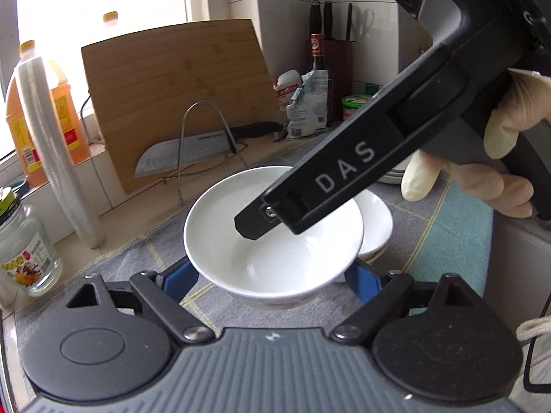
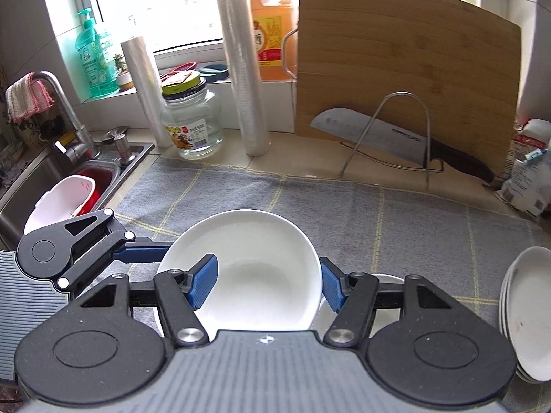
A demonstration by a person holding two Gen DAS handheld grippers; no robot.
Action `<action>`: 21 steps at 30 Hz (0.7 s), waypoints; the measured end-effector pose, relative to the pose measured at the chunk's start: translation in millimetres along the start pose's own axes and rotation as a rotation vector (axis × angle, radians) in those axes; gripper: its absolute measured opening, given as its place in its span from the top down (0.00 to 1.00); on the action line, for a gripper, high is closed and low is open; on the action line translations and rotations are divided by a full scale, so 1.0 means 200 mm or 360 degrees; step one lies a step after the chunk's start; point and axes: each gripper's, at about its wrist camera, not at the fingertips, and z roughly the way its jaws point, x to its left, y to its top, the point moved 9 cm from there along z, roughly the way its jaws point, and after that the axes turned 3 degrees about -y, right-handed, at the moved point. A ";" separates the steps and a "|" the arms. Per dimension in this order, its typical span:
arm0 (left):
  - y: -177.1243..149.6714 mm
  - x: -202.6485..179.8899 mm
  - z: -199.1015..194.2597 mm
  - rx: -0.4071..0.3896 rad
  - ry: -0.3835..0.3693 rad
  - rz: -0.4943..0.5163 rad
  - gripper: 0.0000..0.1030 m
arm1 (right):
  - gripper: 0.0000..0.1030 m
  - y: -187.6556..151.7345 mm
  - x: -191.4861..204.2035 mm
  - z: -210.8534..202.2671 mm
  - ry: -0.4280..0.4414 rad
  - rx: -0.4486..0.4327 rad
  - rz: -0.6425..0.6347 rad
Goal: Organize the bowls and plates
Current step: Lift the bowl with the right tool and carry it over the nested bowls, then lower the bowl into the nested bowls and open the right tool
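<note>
A white bowl (image 1: 275,237) sits on the grey checked cloth (image 1: 396,230), partly over a second white bowl (image 1: 377,227) behind it. My left gripper (image 1: 272,278) has its blue pads on both sides of the bowl's outer wall and holds it. My right gripper (image 2: 268,282) is open above the same bowl (image 2: 248,268): one blue pad (image 2: 203,280) is inside the bowl, the other (image 2: 332,285) outside its right rim. In the left wrist view the right gripper's finger (image 1: 255,220) reaches into the bowl. A stack of white plates (image 2: 527,313) lies at the right.
A bamboo cutting board (image 2: 406,65) and a knife (image 2: 385,137) on a wire rack stand at the back. A glass jar (image 2: 191,120), rolls of plastic cups (image 2: 244,69) and an oil bottle (image 2: 270,24) line the sill. The sink (image 2: 41,179) is at left.
</note>
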 end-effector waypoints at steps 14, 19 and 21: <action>0.16 -0.21 0.27 -0.0035 -0.0190 0.0131 0.12 | 0.33 -0.11 -0.41 -0.08 -0.0230 -0.0029 0.0189; 0.13 -0.23 0.33 0.0016 -0.0203 0.0124 0.12 | 0.33 -0.15 -0.47 -0.02 -0.0220 0.0015 0.0241; 0.12 -0.23 0.35 0.0036 -0.0202 0.0125 0.12 | 0.33 -0.17 -0.48 0.01 -0.0203 0.0032 0.0261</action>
